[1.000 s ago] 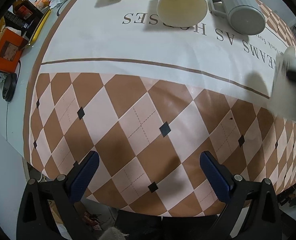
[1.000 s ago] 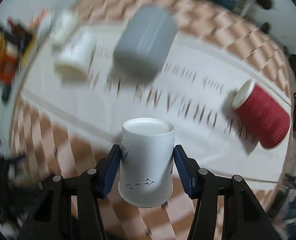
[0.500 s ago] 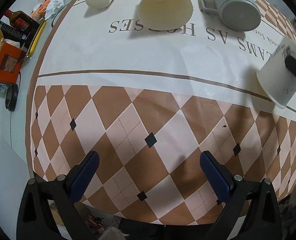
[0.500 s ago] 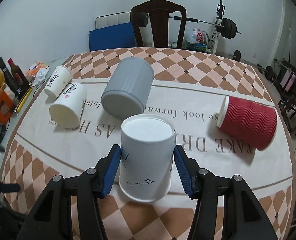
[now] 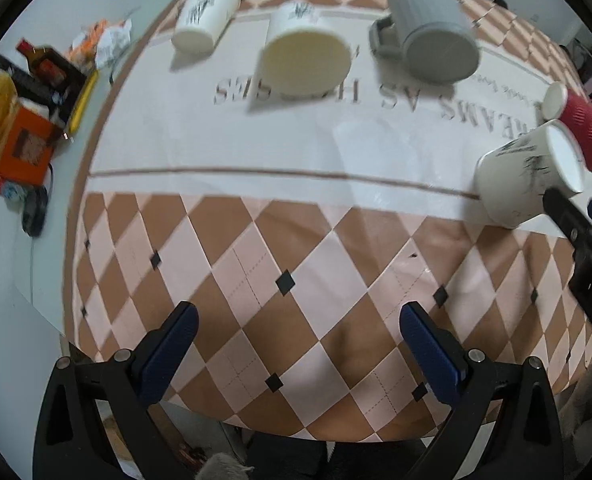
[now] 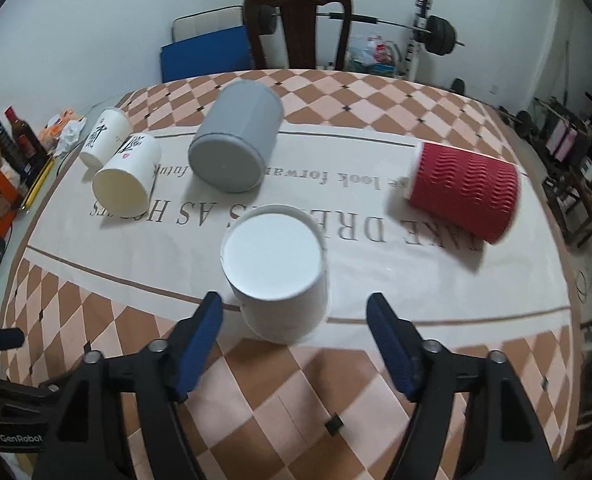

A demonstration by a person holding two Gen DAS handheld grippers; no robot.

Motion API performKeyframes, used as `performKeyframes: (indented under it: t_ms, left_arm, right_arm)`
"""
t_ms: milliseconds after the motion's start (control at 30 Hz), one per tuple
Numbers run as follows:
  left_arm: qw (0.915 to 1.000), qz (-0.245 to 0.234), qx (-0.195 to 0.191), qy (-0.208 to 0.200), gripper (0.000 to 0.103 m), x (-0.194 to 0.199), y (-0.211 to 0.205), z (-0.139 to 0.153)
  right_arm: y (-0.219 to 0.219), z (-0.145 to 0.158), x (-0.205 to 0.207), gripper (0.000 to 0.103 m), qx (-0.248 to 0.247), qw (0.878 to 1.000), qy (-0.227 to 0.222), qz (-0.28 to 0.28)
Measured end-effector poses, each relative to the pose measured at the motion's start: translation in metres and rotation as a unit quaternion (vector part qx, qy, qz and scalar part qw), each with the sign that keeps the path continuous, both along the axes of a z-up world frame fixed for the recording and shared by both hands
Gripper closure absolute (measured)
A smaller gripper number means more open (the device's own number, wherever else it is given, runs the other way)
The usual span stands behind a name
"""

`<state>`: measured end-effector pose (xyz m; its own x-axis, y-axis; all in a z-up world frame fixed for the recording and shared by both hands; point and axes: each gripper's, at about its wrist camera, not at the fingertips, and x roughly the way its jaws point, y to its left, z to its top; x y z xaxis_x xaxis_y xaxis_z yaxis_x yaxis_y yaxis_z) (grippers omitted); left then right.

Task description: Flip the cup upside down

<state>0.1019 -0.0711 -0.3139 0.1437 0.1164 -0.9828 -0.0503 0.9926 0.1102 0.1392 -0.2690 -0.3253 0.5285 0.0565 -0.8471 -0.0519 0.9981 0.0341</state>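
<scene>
A white paper cup (image 6: 280,276) with small black drawings stands upside down on the tablecloth, base up, just ahead of my right gripper (image 6: 296,328). The right jaws are open and apart from the cup, one on each side. The cup also shows at the right edge of the left wrist view (image 5: 527,176), with a right finger (image 5: 575,224) beside it. My left gripper (image 5: 296,340) is open and empty above the checkered front part of the table.
A red ribbed cup (image 6: 463,192) lies on its side at the right. A grey mug (image 6: 236,148) and two white cups (image 6: 128,180) (image 6: 104,136) lie at the back left. Boxes and bottles (image 5: 28,120) crowd the left edge. A chair (image 6: 296,28) stands behind the table.
My right gripper set the white cup down base up, opened its jaws and let go of it. The left gripper shifted slightly and stayed open.
</scene>
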Motion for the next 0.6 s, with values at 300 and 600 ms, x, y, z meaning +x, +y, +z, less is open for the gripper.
performKeyframes:
  t_ms: [300,600]
  left_arm:
    - [0.9951,-0.039,-0.022,-0.088,0.000,-0.019,-0.014,0.081]
    - [0.9817,-0.068,-0.055,-0.169,0.000,-0.049,-0.012,0.181]
  right_arm:
    - [-0.012,0.074,-0.052,0.003,-0.058,0.997,-0.001,-0.056]
    - [-0.025,0.181,-0.109,0.001,-0.063,0.993,-0.024,-0.100]
